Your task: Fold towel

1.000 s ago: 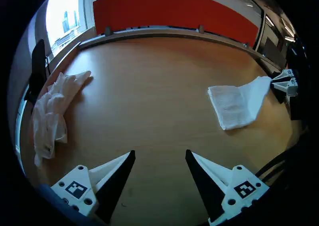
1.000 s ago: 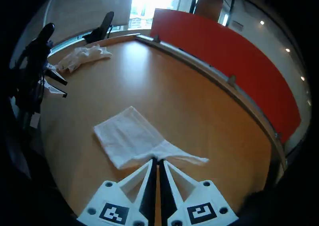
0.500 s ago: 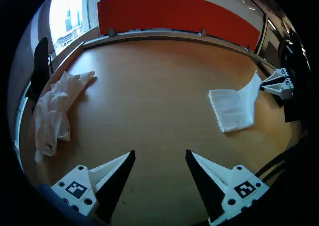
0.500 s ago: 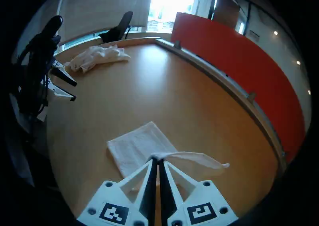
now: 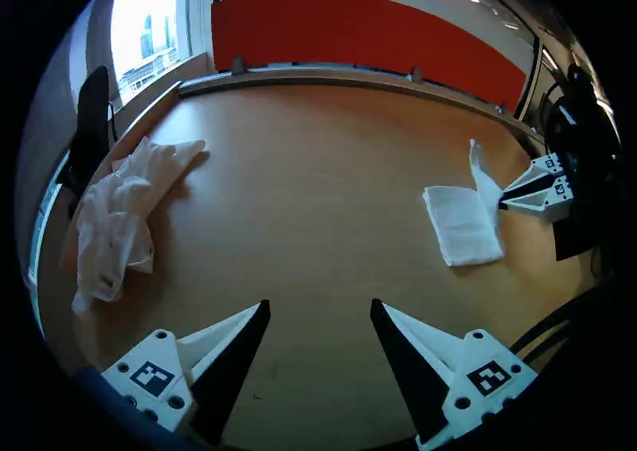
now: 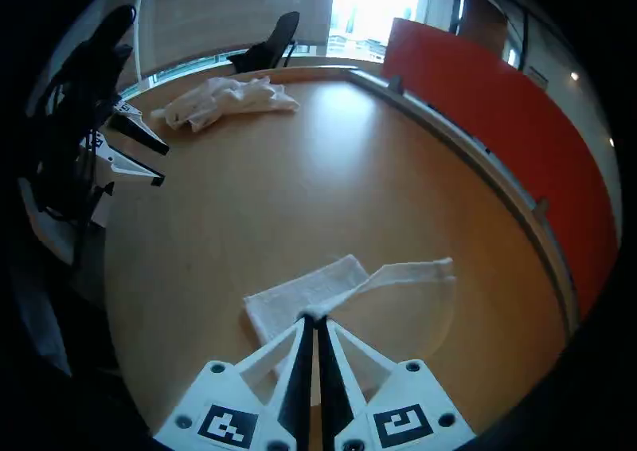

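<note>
Well beyond towel (image 5: 466, 224), crumpled cloth (image 5: 119, 212), chair (image 5: 91, 124), partition (image 5: 358, 33)

One left gripper (image 5: 318, 303), one right gripper (image 6: 313, 319), one white towel (image 5: 462, 224), one crumpled cloth heap (image 5: 119, 212) at nine o'clock, one table (image 5: 318, 172), one red partition (image 5: 358, 29), one chair (image 5: 91, 124).

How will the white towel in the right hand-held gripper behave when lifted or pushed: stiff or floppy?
Probably floppy: the towel bends where the right hand-held gripper pinches it, its raised flap sagging while the rest lies flat on the table. Likely light, since one edge pinch lifts the flap. Pushed, it would probably bunch rather than slide.
</note>
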A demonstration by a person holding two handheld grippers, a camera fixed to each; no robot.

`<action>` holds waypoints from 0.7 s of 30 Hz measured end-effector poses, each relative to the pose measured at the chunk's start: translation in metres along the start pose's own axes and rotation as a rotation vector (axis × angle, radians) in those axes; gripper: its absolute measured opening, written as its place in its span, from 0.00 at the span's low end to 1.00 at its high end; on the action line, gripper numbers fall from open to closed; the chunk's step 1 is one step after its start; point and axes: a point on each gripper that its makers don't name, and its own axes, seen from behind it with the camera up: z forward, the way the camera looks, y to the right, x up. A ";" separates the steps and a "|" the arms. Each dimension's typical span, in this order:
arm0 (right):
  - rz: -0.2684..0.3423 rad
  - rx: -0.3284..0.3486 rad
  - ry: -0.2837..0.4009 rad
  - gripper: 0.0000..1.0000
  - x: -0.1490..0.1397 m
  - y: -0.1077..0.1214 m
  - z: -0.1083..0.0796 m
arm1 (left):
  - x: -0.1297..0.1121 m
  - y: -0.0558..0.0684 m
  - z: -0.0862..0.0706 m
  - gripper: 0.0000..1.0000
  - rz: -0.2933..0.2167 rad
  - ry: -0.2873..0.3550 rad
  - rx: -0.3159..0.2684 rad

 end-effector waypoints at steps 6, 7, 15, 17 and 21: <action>0.010 0.011 -0.012 0.05 -0.001 -0.002 0.008 | -0.003 -0.005 -0.002 0.94 -0.010 -0.001 0.007; 0.012 0.012 -0.014 0.05 -0.001 -0.002 0.008 | -0.004 -0.006 -0.002 0.94 -0.011 -0.001 0.008; 0.018 0.020 -0.021 0.05 -0.004 -0.004 0.010 | -0.004 -0.007 -0.002 0.94 -0.014 -0.002 0.009; 0.018 0.021 -0.021 0.05 -0.005 -0.005 0.010 | -0.004 -0.006 -0.002 0.94 -0.013 -0.002 0.008; 0.023 0.021 -0.023 0.05 -0.008 -0.006 0.011 | -0.004 -0.005 -0.002 0.94 -0.012 -0.004 0.008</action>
